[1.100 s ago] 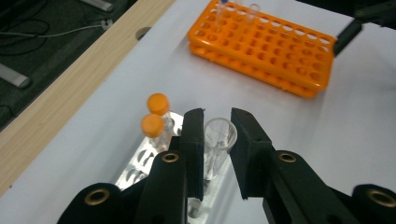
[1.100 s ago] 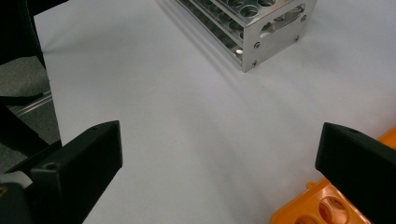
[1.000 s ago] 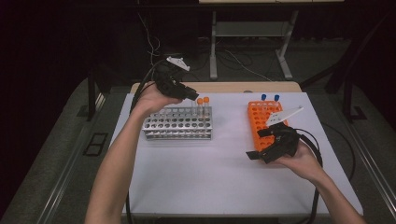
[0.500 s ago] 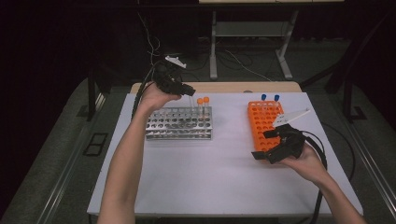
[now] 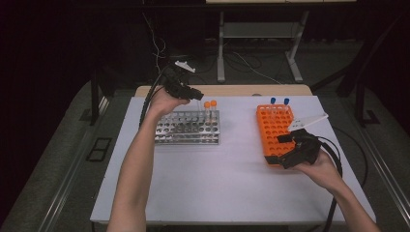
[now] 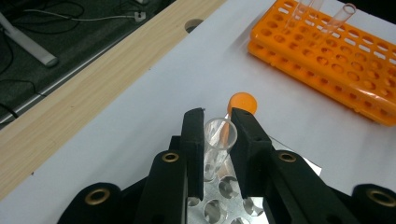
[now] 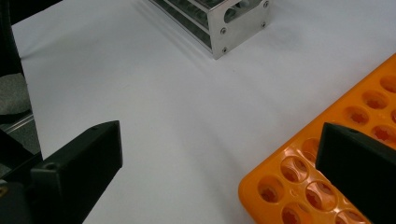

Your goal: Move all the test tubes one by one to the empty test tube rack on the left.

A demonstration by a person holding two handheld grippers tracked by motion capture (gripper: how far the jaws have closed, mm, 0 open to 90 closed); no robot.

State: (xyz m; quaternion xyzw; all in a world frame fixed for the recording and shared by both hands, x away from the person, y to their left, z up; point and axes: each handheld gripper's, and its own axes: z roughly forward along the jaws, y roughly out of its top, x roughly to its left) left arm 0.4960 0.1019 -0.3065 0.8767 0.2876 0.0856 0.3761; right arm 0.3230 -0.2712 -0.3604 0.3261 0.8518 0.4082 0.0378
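A clear, uncapped plastic test tube [image 6: 218,142] is clamped by the left gripper [image 6: 218,135] over the silver metal rack [image 5: 187,127], an orange-capped tube [image 6: 242,102] just behind; the right gripper [image 7: 219,154] is held wide apart.

Bare forearms, black grippers, brass-ringed screw holes, black fingers [image 6: 194,140], trailing black cables

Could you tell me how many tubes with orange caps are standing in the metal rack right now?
2: both orange-capped tubes stand side by side at the metal rack's far right corner.

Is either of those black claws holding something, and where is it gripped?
The left gripper pinches a clear uncapped plastic tube just below its open rim, over the metal rack. The right gripper holds nothing.
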